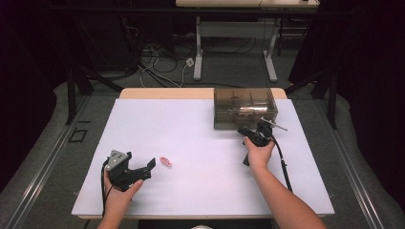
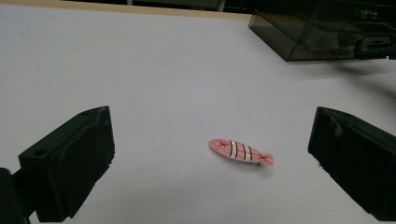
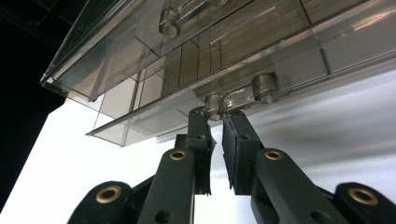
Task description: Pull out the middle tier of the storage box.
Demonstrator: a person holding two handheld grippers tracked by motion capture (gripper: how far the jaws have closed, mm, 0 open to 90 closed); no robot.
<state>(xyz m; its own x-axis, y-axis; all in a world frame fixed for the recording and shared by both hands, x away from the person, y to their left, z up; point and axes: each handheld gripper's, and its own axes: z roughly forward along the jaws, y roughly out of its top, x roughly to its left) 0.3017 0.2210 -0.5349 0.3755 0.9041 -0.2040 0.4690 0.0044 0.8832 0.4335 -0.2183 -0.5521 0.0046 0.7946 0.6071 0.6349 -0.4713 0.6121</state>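
A small pink fish-shaped clip (image 1: 165, 161) with white stripes lies flat on the white mat (image 1: 205, 191). My left gripper (image 1: 145, 171) rests just left of it, open. In the left gripper view the clip (image 2: 240, 151) sits on the mat between the wide-apart jaws of that gripper (image 2: 212, 133), touching neither. A smoky transparent drawer box (image 1: 245, 107) stands at the back right. My right gripper (image 1: 260, 130) is at its front. In the right gripper view that gripper (image 3: 218, 116) is shut on the clear handle (image 3: 243, 95) of a lower drawer, which juts out slightly.
The box (image 2: 317, 32) has several compartments under its lid. The mat's front edge lies near my forearms, and its right edge is just beyond the right arm's cable (image 1: 282, 164). Behind the table is a floor with cables and a desk frame (image 1: 198, 57).
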